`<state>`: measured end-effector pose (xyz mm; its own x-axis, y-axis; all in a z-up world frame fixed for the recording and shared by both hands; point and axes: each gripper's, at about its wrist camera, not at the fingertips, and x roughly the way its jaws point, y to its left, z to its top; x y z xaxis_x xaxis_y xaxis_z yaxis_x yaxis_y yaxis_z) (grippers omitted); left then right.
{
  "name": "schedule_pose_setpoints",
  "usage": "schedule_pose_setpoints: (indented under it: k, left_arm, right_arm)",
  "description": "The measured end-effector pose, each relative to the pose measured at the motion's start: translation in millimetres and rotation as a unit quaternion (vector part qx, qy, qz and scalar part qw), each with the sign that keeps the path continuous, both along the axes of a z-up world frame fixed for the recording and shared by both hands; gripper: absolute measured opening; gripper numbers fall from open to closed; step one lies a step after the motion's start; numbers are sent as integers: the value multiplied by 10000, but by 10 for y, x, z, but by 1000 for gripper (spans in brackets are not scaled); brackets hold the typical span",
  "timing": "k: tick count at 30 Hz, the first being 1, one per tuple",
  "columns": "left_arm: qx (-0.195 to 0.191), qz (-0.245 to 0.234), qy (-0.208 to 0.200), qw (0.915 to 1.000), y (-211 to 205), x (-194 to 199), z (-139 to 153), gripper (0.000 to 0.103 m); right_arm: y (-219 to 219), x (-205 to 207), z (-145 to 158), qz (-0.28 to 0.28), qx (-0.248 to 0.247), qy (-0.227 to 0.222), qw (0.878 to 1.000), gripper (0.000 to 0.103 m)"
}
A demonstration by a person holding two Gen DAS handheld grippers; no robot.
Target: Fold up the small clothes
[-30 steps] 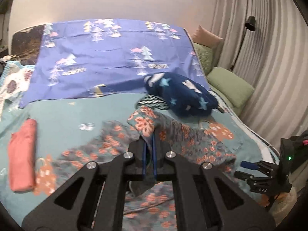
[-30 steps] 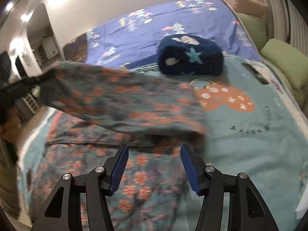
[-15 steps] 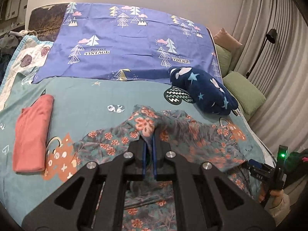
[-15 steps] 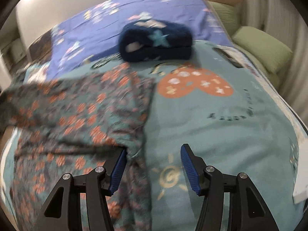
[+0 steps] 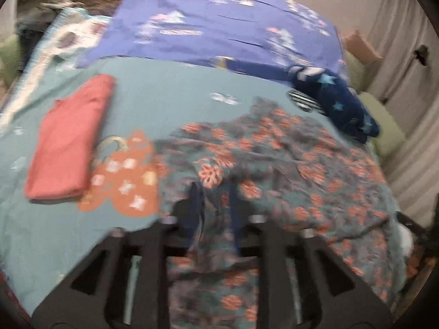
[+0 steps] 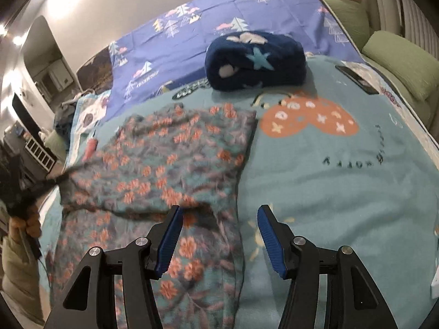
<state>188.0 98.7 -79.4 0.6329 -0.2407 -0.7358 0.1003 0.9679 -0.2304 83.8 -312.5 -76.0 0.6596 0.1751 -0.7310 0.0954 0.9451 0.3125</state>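
The floral garment (image 6: 170, 159) is spread on the bed (image 6: 343, 192), over the teal blanket, with one layer laid back across itself so that a folded edge runs near the right gripper (image 6: 219, 235). The fingers of the right gripper are held well apart, and nothing is pressed between them; the cloth edge lies just beside the left-hand finger. The left gripper (image 5: 212, 211) is positioned low over the same garment (image 5: 274, 164), and its jaws have just been opening: cloth is seen between the fingers, but the blurred picture does not appear to show the pads pressing on it. The garment is judged to be thin, light and limp, so no shape is expected to be kept when it is lifted, and a loosely pinched layer may slip. Hold is best taken at a corner or hem, with both layers pinched together. A folded pink garment (image 5: 68, 139) lies well apart at the left, and a rolled navy star blanket (image 6: 255, 60) rests beyond.
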Motion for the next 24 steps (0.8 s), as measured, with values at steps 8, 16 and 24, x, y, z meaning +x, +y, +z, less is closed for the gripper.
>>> schedule_pose_setpoints:
  k: [8,16,24]
  left_arm:
    - [-354,-1007,-591,9925,-744,200,649,61]
    - [-162,-3325,448,9419,-2911,788,279,70]
    - [814,-4595,1219,8760,-3878,718,-225,40]
  right_arm:
    - [207,44,-53,323,-453,50,9984,58]
    - [285,10,-345,315,-488,306,9978,58]
    - [145,-3,-340,181,-282,156,9993,59]
